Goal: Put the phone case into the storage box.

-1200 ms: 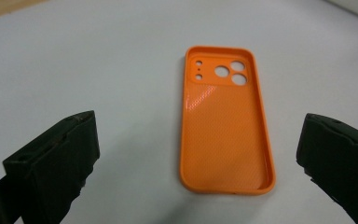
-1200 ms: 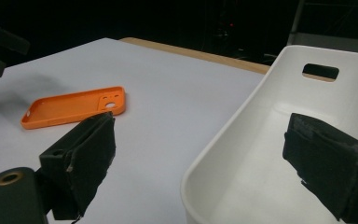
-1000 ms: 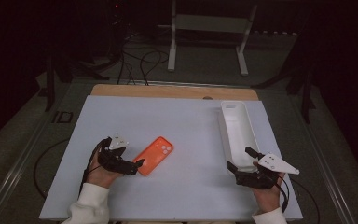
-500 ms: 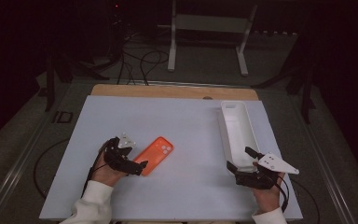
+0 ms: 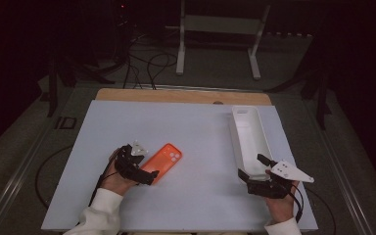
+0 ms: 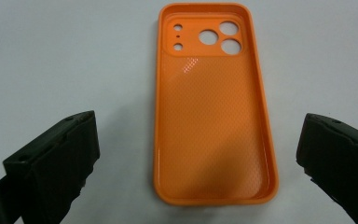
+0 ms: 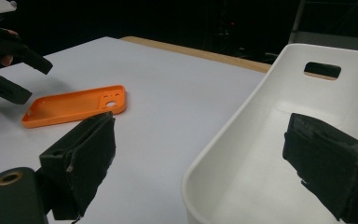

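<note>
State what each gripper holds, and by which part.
Nothing. The left gripper straddles the orange phone case, jaws open; the right gripper is open at the white tray.

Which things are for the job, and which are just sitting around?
For the job:
- orange phone case, lying open side up
- left tool, open, either side of the case's near end
- white bin, empty
- right tool, open at the bin's near end

Just sitting around:
- metal stand behind the table
- floor cables

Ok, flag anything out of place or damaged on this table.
Nothing stands out. The orange phone case lies flat, open side up, intact, between the open left gripper jaws. The white bin sits upright and empty.
</note>
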